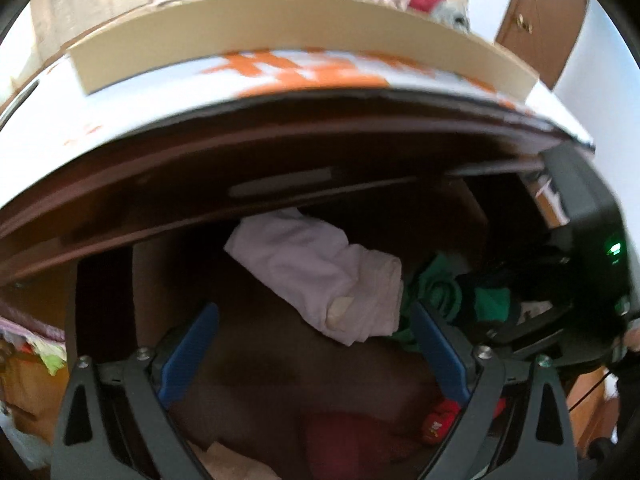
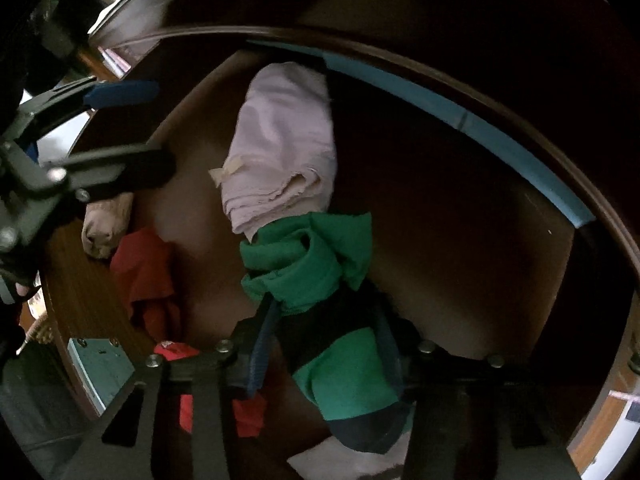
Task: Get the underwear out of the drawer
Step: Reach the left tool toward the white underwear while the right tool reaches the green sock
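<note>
Two garments, one lilac, one green, in one drawer.

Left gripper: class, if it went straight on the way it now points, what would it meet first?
Probably the bare drawer floor between its open fingers; the pale pink underwear lies just beyond the left gripper. Depth is unclear.
</note>
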Demonstrator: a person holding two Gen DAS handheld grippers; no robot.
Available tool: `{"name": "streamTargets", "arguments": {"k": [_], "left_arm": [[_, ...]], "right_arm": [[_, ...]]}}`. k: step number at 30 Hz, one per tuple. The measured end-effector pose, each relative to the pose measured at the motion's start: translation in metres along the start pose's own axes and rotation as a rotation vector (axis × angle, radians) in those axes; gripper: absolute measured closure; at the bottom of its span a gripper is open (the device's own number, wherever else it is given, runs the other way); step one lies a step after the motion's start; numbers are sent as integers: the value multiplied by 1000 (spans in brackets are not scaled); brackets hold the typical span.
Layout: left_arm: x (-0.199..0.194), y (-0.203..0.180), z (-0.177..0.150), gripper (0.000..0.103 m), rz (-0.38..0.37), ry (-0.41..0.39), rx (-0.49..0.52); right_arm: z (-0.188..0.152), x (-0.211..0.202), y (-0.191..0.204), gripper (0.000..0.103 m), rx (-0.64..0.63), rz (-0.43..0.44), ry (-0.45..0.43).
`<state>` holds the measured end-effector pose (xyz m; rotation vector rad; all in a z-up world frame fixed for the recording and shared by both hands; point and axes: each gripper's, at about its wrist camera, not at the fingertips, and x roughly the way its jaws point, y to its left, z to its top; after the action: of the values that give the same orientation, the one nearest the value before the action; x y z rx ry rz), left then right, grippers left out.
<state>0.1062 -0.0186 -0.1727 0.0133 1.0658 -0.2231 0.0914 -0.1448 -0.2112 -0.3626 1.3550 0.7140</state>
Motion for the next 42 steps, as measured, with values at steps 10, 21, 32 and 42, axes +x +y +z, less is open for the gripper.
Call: {"name": "streamTargets", "arguments": {"k": [10, 21, 32, 42], "left_arm": [[29, -30, 9, 5, 43, 85, 215], [55, -52, 21, 5, 166, 139, 356], [66, -19, 13, 5, 268, 232, 375], [42, -5, 23, 5, 200, 181, 257]], "right_arm": [[-7, 4, -17, 58, 2, 22, 0], [-11, -14, -33, 56, -19, 32, -1], [-9, -22, -30, 56, -19, 29, 0], [-10, -18, -25, 56, -11, 20, -28]]}}
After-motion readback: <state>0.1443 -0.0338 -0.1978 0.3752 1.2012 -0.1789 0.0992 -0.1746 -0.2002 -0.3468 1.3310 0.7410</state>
